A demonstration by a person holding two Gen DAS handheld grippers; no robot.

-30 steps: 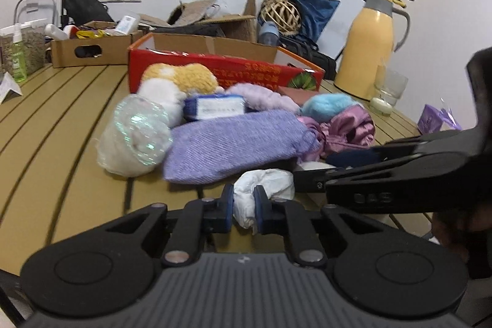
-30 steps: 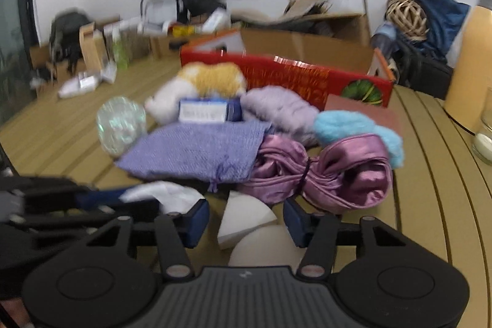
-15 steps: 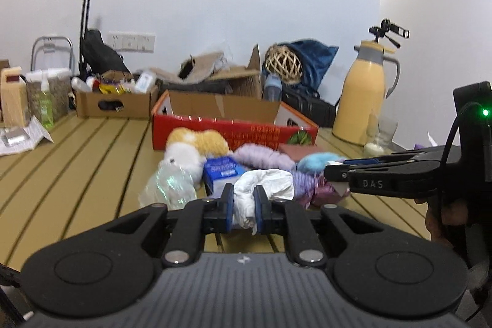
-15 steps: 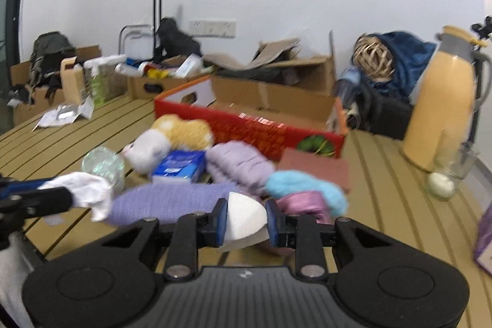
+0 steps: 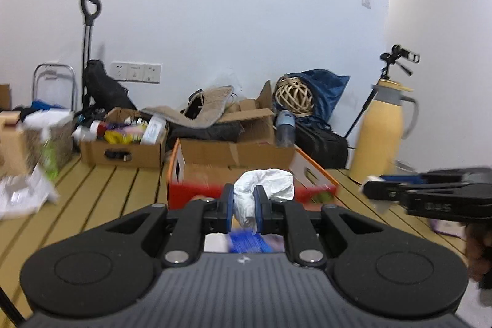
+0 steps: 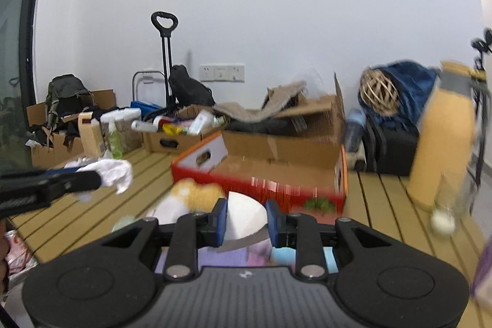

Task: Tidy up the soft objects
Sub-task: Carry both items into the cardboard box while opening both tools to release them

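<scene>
White wedge [image 6: 244,215] points at red box [image 6: 264,183], pinched in right tongs [image 6: 246,219]; left tongs [image 5: 243,205] pinch crumpled cloth [image 5: 264,185]

The left gripper [image 5: 243,206] pinches a crumpled white cloth [image 5: 264,186] above the slatted tabletop [image 5: 123,189], before the red cardboard box [image 5: 190,192], the right gripper [image 5: 373,189] alongside.

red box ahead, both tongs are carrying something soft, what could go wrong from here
1. The left tongs pinch only a fold of the crumpled white cloth; the loose part may snag on the red box rim.
2. The white foam wedge in the right tongs sticks out forward and may slip.
</scene>
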